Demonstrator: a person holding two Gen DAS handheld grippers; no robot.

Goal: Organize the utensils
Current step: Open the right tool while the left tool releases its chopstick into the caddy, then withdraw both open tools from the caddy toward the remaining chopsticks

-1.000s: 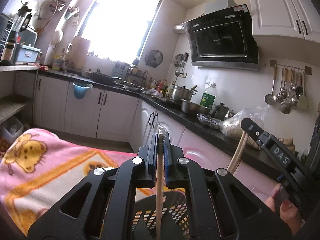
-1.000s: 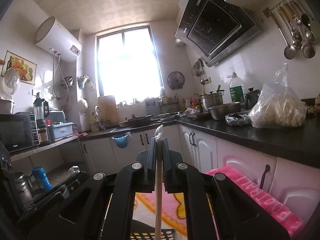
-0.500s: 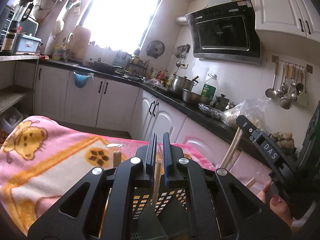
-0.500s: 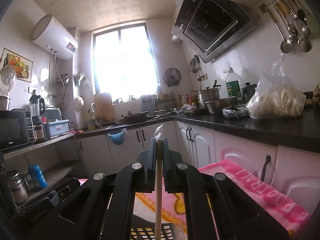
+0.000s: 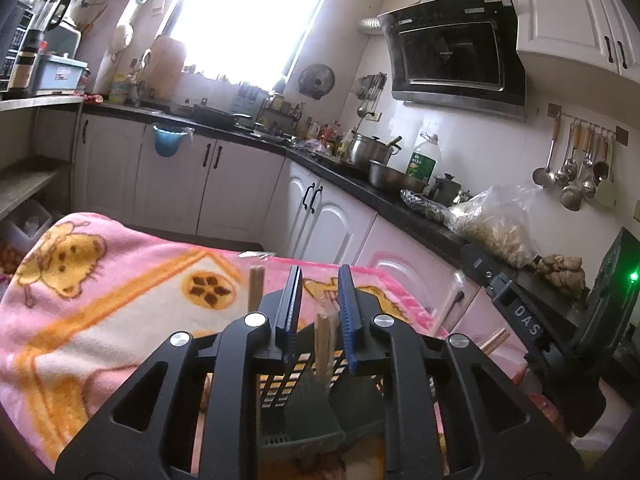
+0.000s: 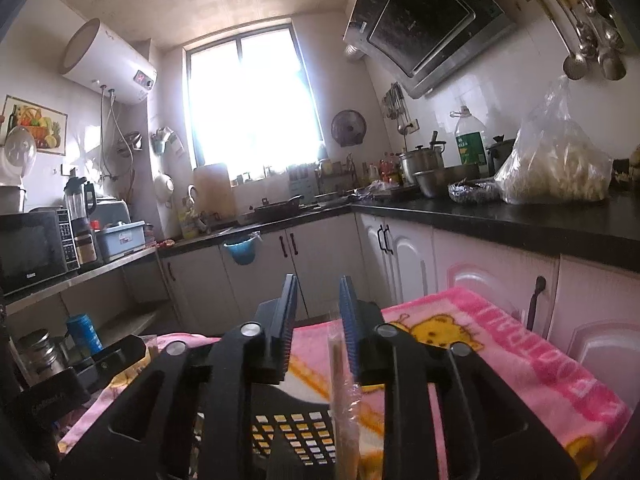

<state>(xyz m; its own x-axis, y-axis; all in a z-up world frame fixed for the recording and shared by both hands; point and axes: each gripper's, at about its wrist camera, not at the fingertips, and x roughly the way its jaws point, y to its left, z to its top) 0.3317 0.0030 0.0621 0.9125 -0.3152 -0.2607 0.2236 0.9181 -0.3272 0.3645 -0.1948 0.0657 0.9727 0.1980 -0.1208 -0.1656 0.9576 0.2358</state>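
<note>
In the left wrist view my left gripper (image 5: 320,280) hangs over a black perforated utensil basket (image 5: 280,384). Its jaws are opening. A wooden chopstick (image 5: 322,344) stands loose between them with a gap on both sides, its lower end in the basket. Another wooden stick (image 5: 256,286) stands in the basket to the left. My right gripper (image 6: 318,288) is over the same basket (image 6: 296,436), and its jaws are opening too. A plastic-wrapped wooden chopstick (image 6: 340,380) leans close by its right pad with its lower end down in the basket. The pads do not squeeze it.
A pink bear-print blanket (image 5: 100,300) covers the table under the basket. The right gripper's black body (image 5: 520,320) is close on the right, with more stick ends (image 5: 494,338) beside it. White cabinets and a cluttered black counter (image 6: 520,220) run behind.
Both grippers have sunk toward the basket and their jaws have parted. Each chopstick, clamped upright before, has slid down between the pads into the basket.
</note>
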